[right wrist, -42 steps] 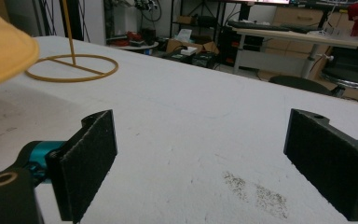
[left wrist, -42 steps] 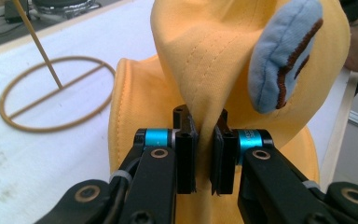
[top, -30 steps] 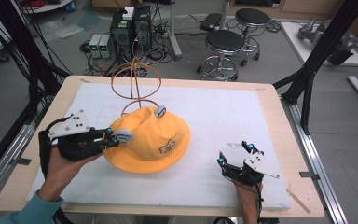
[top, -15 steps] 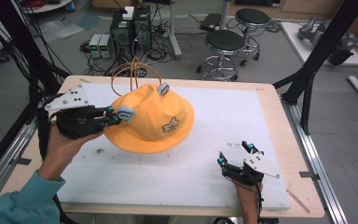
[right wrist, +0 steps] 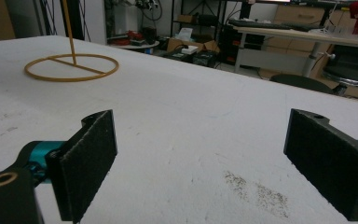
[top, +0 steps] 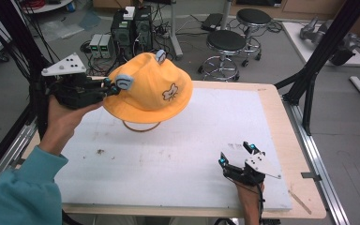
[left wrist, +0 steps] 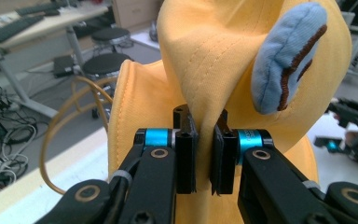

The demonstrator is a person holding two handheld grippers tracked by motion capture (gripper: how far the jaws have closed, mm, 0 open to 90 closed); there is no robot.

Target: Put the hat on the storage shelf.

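Hat [top: 152, 89] pinched at brim by left claw [top: 107, 86], held up over wire stand [top: 140, 125] to seat crown on it; right claw [top: 236, 154] spread, idle on bench [top: 178, 159].

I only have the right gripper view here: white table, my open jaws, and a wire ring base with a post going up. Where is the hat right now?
Observer: The yellow hat is off the table, held up above the wire stand in the high view.
Operator: What is holding it?
Observer: The left gripper; its jaws are shut on a fold of the hat's fabric in the left gripper view.
Operator: Is it hanging on the stand at all?
Observer: From the high view I cannot tell; the hat hides the post, and just the ring base shows beneath the brim.
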